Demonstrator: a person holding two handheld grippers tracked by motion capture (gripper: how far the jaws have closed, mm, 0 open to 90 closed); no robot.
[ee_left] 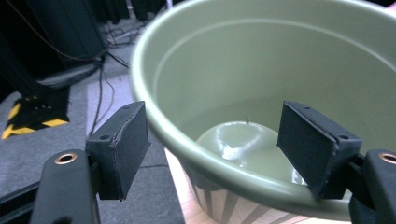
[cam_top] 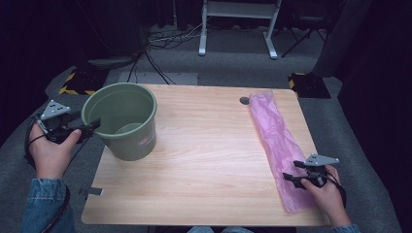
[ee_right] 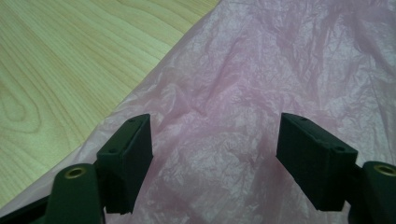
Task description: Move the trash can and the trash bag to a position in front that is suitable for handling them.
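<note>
A green plastic bucket (cam_top: pixel 121 119) stands upright on the left part of the wooden table (cam_top: pixel 204 145). My left gripper (cam_top: pixel 92 126) is at its left rim, open. In the left gripper view the jaws straddle the bucket's rim (ee_left: pixel 154 126), one outside and one inside, with the gripper (ee_left: pixel 215 135) not closed on it. A long pink plastic bag (cam_top: pixel 277 131) lies flat along the table's right side. My right gripper (cam_top: pixel 291 171) hovers open over the bag's near end. The crinkled bag (ee_right: pixel 261 60) spreads beneath the right gripper (ee_right: pixel 215 140), with nothing held.
A small dark round spot (cam_top: pixel 244 100) sits on the table by the bag's far end. Behind the table stand a white desk frame (cam_top: pixel 238 24), floor cables (cam_top: pixel 165 39) and yellow-black striped feet (cam_top: pixel 77 82). Bare wood (ee_right: pixel 70 60) lies between bucket and bag.
</note>
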